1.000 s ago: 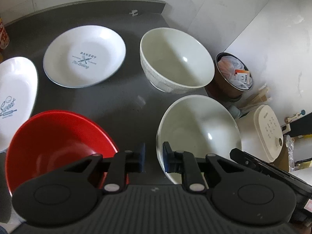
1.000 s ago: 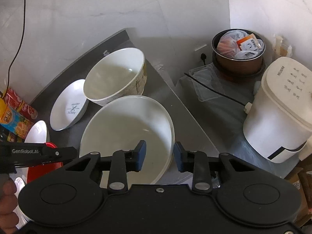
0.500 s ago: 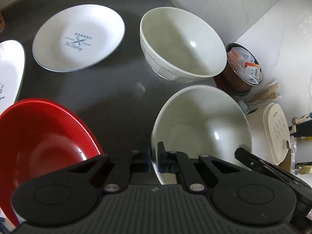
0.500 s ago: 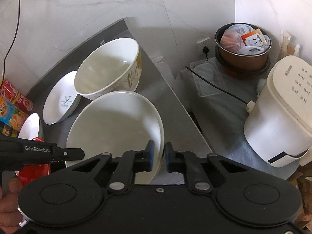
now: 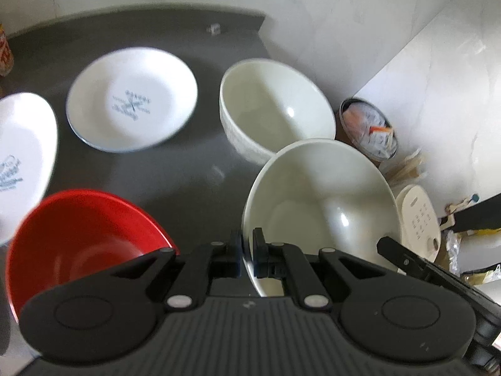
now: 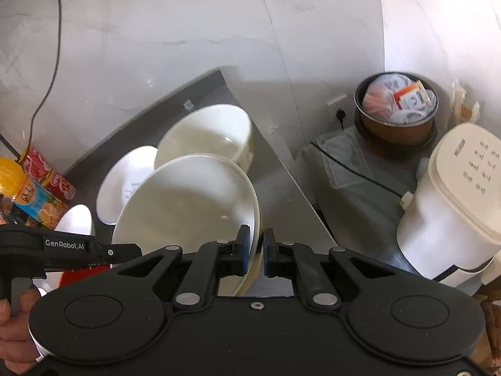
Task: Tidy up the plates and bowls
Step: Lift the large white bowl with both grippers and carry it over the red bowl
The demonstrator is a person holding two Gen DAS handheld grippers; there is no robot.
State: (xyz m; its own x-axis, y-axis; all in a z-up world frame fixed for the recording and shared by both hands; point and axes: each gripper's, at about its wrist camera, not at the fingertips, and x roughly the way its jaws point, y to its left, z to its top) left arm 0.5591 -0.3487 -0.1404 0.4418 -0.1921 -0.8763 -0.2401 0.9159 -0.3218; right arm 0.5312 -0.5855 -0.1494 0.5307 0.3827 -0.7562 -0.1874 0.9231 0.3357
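white bowl (image 5: pixel 319 206) now lifted, overlapping far bowl (image 5: pixel 269 109).

My claws pinch opposite rims of the wide white bowl (image 5: pixel 319 200), so both are tied up. Deep bowl (image 5: pixel 272 109) sits right behind it, red bowl (image 5: pixel 81 235) close on my left. Bare counter (image 5: pixel 188 175) btwn red bowl, plates & deep bowl is the only open lane.
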